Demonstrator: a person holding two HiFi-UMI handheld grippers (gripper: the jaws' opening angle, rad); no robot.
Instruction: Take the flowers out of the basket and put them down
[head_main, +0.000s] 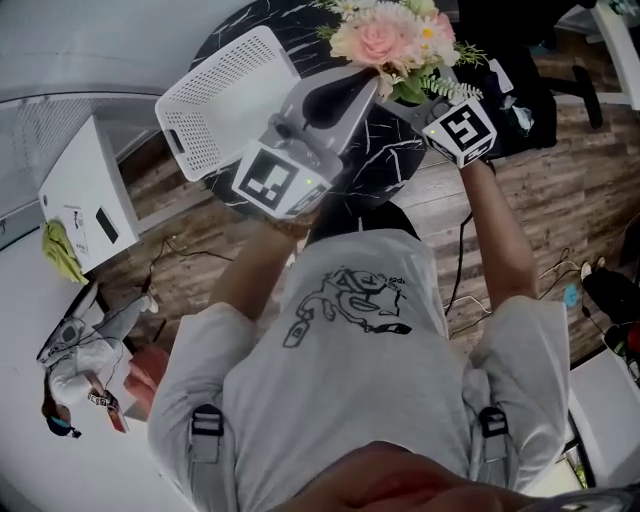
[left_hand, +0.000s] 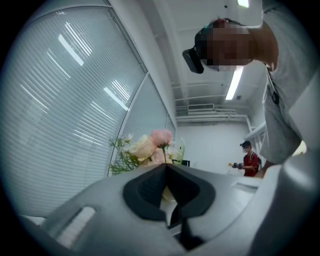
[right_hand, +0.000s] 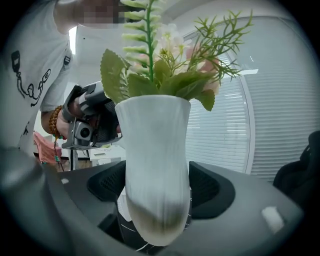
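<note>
A white perforated basket (head_main: 225, 100) sat at the left of the table, just beside the left gripper (head_main: 360, 95), whose jaws were together and held nothing. The flowers (head_main: 385, 40) stood in a white vase (right_hand: 157, 165). The right gripper (head_main: 415, 100) was clamped on this vase, over the black marble table (head_main: 390, 165). The floor (head_main: 560, 190) was wooden, and the window had blinds (left_hand: 60, 100).

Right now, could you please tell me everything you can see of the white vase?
The white vase is ribbed, matte and ceramic-looking, narrow at the foot and flaring at the rim, with a brownish tinge at its base. It stands upright, clamped between the pads of the right tool, over the black marbled table. Pink and cream flowers with green sprigs fill it.
</note>
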